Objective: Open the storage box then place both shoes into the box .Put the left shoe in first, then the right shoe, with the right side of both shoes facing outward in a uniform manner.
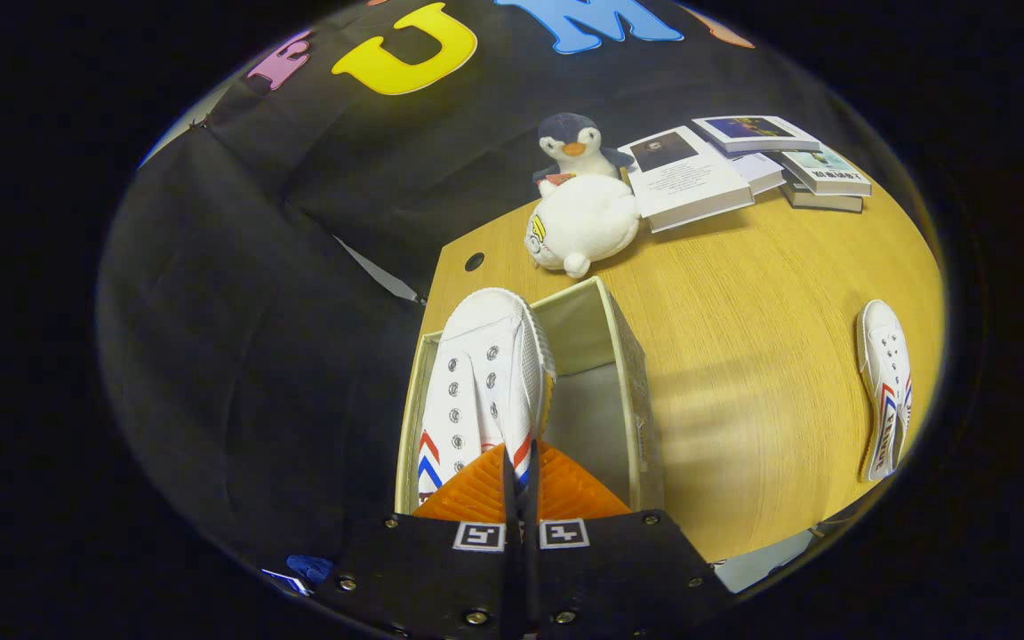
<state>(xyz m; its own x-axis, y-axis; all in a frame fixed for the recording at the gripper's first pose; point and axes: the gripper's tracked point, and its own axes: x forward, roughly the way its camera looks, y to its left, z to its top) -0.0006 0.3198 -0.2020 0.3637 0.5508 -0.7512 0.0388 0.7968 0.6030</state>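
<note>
Gripper [519, 467] clamping shoe [476, 391] — over box [628, 373]

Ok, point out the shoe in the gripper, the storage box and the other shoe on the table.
held shoe [476, 382], gripper view, on its laced upper, just ahead of the fingers.
storage box [628, 373], gripper view, on its wall beside the held shoe.
second shoe [884, 391], gripper view, on its upper, lying on the table.

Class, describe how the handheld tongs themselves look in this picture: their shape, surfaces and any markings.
The tongs have two wedge-shaped fingers with ribbed surfaces, tapering to a point. They sit on a dark, flat body fixed with small round screws. Two square black-and-white tags, one per finger, sit at the finger bases. No cables or sleeves are visible.
</note>
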